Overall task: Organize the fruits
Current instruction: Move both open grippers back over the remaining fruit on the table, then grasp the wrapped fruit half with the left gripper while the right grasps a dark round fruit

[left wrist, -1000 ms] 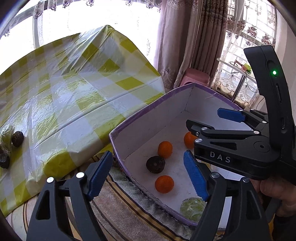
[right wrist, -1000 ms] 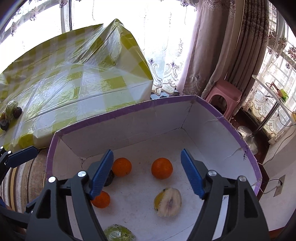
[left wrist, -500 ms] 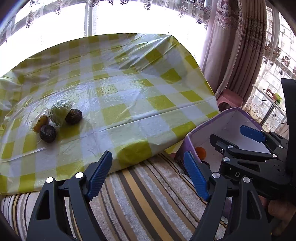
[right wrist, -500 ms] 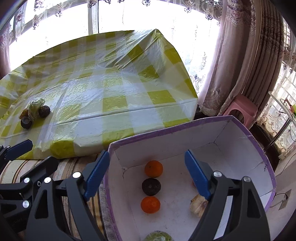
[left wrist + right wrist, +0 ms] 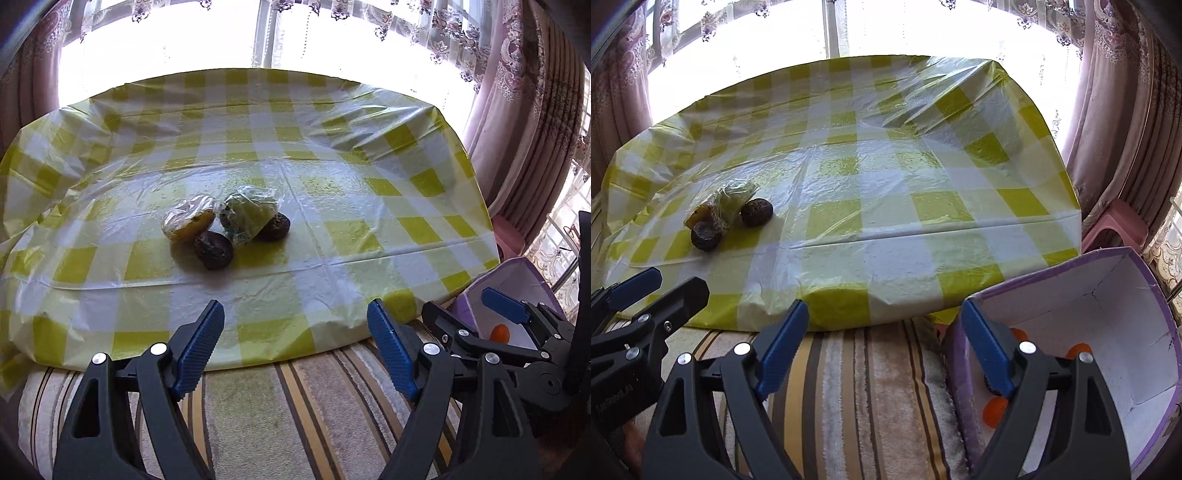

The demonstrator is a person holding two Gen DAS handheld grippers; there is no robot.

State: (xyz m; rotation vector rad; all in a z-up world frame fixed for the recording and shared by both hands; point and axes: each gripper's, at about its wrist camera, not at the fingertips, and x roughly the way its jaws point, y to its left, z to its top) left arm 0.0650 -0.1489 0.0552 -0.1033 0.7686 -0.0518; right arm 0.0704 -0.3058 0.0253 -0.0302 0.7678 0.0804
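Note:
On the yellow-checked table (image 5: 332,192) lie two dark round fruits (image 5: 213,249) (image 5: 275,227), a plastic-wrapped green fruit (image 5: 249,212) and a plastic-wrapped yellow fruit (image 5: 189,222), bunched together. They also show in the right wrist view: a dark fruit (image 5: 756,212) and another dark fruit (image 5: 706,235). My left gripper (image 5: 295,347) is open and empty, short of the table edge. My right gripper (image 5: 882,350) is open and empty, over the striped rug by the purple box (image 5: 1123,266), which holds orange fruits (image 5: 1078,349).
A striped rug (image 5: 868,387) covers the floor in front of the table. A pink stool (image 5: 1115,229) and curtains (image 5: 1126,110) stand at the right. The right gripper shows at the right of the left wrist view (image 5: 509,317).
Both grippers have pulled back and swung left, away from the box toward the table. The fruit pile on the table is now central in the left wrist view.

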